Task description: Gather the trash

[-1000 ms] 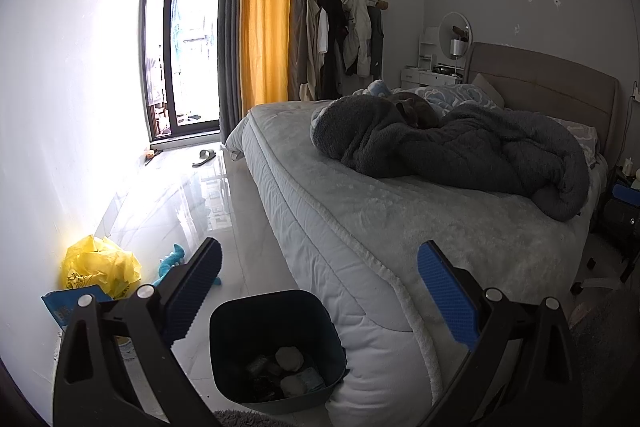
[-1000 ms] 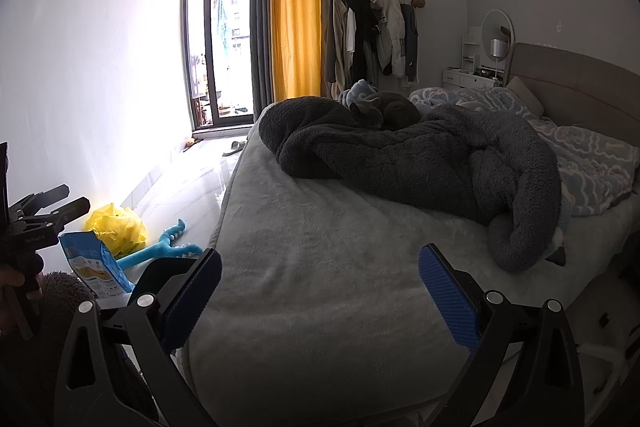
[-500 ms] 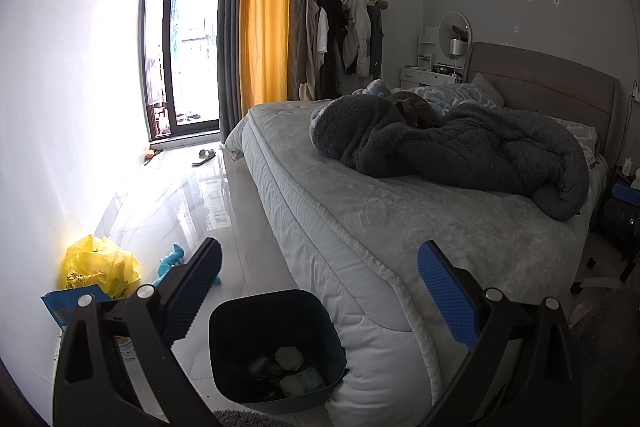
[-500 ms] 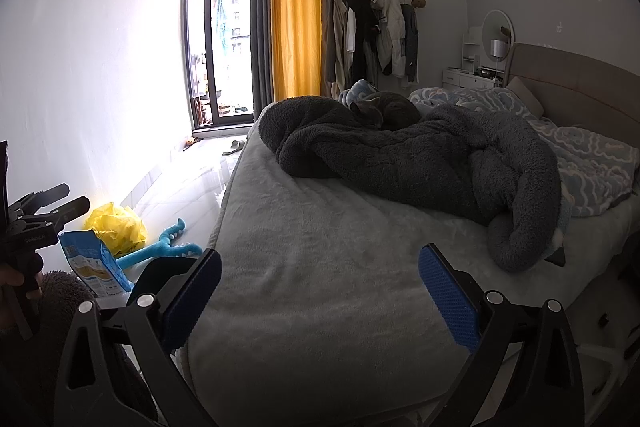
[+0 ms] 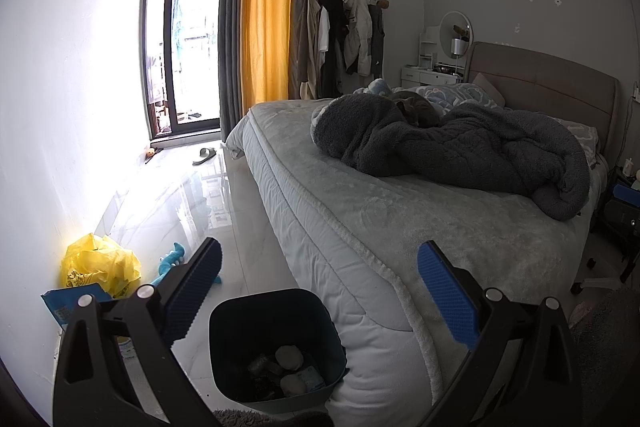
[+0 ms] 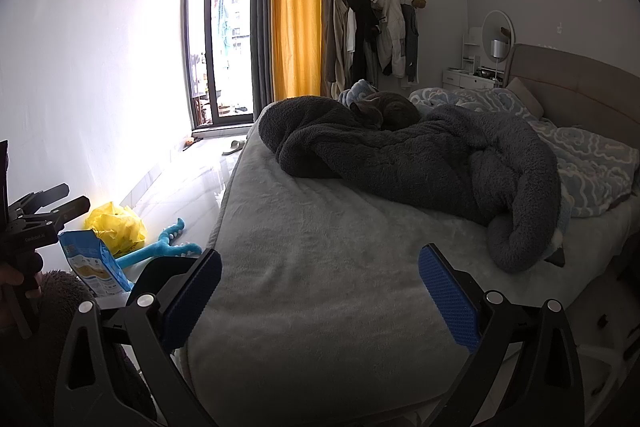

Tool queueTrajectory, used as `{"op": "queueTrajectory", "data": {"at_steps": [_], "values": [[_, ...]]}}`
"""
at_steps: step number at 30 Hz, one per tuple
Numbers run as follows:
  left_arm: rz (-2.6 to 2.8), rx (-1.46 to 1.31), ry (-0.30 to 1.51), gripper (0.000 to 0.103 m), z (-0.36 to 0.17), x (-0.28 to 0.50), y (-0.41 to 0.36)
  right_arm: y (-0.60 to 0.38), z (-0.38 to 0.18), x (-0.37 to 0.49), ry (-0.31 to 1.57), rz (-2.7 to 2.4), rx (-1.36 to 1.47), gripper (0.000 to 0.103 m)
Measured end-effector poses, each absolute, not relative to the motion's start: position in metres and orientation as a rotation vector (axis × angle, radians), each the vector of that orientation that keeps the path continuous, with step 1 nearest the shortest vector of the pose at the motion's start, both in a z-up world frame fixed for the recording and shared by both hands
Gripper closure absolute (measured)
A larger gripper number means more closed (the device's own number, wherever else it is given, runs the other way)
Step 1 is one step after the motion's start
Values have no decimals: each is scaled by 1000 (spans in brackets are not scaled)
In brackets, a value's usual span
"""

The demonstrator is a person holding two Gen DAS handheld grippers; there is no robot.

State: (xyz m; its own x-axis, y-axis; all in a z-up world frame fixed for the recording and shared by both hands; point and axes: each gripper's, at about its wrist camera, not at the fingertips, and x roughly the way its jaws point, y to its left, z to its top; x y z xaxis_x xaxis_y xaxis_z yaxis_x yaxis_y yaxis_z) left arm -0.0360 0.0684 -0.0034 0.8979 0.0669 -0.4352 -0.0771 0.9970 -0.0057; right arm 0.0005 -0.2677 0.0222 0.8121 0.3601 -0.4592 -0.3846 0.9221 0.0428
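Observation:
A dark blue bin point(image 5: 276, 347) stands on the floor at the bed's corner, with several crumpled bits of trash inside. My left gripper point(image 5: 320, 291) hangs open above it, empty. By the left wall lie a crumpled yellow bag point(image 5: 100, 265) point(image 6: 116, 227) and a blue snack packet point(image 5: 70, 305) point(image 6: 94, 265). My right gripper point(image 6: 320, 291) is open and empty over the grey bed point(image 6: 320, 247). The left gripper point(image 6: 44, 211) also shows at the left edge of the right wrist view, held by a hand.
A teal toy point(image 5: 172, 263) point(image 6: 160, 247) lies on the glossy floor beside the bags. A dark blanket point(image 5: 460, 151) is heaped on the bed with a grey cat point(image 6: 384, 111) curled behind it. A slipper point(image 5: 204, 155) lies near the balcony door. Clothes hang on a rack point(image 5: 344, 39).

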Motion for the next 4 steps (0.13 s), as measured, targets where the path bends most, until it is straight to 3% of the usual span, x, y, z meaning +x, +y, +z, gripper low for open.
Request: {"op": "queueTrajectory", "data": {"at_steps": [4], "values": [[74,-21,450,3,-3,-36,68,-268,22,1,479,398,-52,3]]}}
